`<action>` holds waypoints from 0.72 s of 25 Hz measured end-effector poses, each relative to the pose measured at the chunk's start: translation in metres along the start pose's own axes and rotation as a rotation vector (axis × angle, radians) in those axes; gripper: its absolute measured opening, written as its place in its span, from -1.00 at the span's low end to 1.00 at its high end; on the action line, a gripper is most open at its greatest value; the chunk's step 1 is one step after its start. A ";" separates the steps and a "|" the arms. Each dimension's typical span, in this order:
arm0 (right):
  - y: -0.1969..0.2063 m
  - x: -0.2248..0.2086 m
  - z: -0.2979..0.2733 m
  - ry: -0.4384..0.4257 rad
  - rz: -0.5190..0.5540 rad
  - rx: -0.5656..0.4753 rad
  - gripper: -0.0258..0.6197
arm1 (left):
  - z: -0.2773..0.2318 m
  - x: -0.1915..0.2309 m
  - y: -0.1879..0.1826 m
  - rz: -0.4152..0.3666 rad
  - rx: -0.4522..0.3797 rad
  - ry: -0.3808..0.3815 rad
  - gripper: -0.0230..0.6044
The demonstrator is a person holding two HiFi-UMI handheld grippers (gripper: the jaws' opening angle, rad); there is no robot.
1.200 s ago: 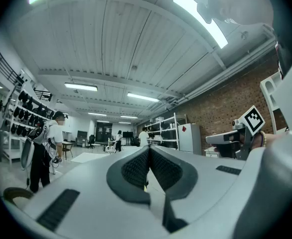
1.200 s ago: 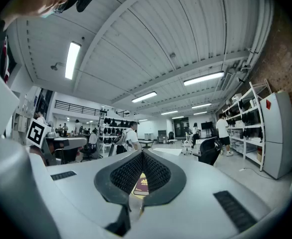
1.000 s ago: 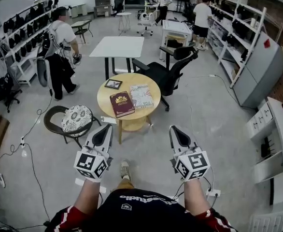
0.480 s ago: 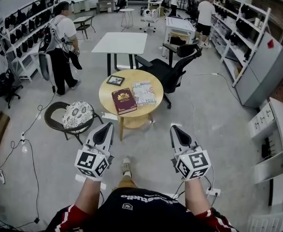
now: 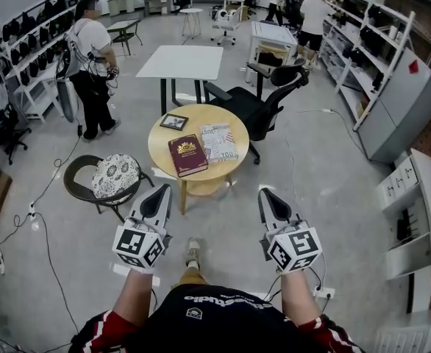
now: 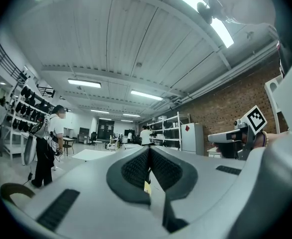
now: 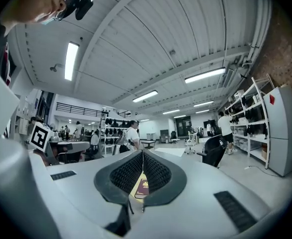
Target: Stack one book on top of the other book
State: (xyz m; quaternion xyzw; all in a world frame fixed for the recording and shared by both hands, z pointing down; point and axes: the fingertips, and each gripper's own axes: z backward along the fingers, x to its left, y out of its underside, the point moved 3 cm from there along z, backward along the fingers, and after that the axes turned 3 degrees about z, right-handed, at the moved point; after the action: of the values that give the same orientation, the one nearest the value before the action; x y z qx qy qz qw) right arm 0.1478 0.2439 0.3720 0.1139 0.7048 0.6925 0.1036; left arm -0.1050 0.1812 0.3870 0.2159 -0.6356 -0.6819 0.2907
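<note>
A dark red book [image 5: 187, 155] and a pale book [image 5: 218, 143] lie side by side on a round wooden table [image 5: 164, 149], a few steps ahead of me. A small framed picture [image 5: 173, 121] lies behind them. My left gripper [image 5: 159, 191] and right gripper [image 5: 265, 193] are held level in front of my body, well short of the table. Both are shut with nothing in them. In the right gripper view the red book [image 7: 142, 187] shows through the slit below the closed pads of the right gripper [image 7: 143, 156]. The left gripper [image 6: 149, 151] also has its pads together.
A black office chair [image 5: 263, 101] stands behind the table at the right. A low round chair with a patterned cushion [image 5: 115, 176] stands at its left. Farther back are a white table [image 5: 180, 63], a standing person [image 5: 90, 65] and shelving [image 5: 392, 87] along the right wall.
Both grippers stay shut and hold their places before my body. The room has shifted slightly in the head view. The standing person at the left has moved a little farther off.
</note>
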 end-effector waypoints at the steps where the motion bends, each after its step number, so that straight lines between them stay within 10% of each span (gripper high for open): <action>1: -0.001 -0.001 -0.005 -0.004 0.001 0.001 -0.83 | -0.004 0.003 0.000 0.001 0.000 -0.001 -0.88; 18: -0.019 -0.048 -0.129 -0.025 0.016 0.001 -0.83 | -0.107 0.081 -0.002 0.013 -0.009 -0.004 -0.88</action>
State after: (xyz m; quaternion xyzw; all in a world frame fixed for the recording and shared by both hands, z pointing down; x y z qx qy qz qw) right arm 0.1544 0.1065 0.3546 0.1281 0.7030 0.6914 0.1066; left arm -0.0941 0.0473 0.3806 0.2090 -0.6347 -0.6831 0.2948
